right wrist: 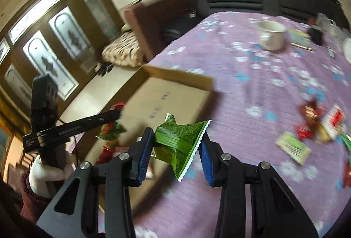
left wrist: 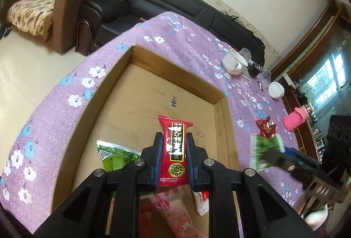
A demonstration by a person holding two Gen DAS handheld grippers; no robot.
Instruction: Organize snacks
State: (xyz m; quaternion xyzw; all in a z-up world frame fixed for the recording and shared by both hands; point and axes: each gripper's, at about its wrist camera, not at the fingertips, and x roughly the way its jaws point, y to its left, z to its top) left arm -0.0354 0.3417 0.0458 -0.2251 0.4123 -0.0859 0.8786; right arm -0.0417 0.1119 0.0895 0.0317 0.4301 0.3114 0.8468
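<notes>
Over the cardboard box (left wrist: pixel 153 93) on the purple tablecloth (left wrist: pixel 197 40), the left gripper (left wrist: pixel 174 139) is clamped on a red snack packet (left wrist: pixel 174 145); the right gripper (right wrist: pixel 177 143) pinches a green snack packet (right wrist: pixel 179 141) beside the box

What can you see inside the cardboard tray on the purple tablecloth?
Inside the cardboard tray: a green packet, a pink packet and a red-and-white wrapper. The left gripper, holding a red packet, covers part of them.
</notes>
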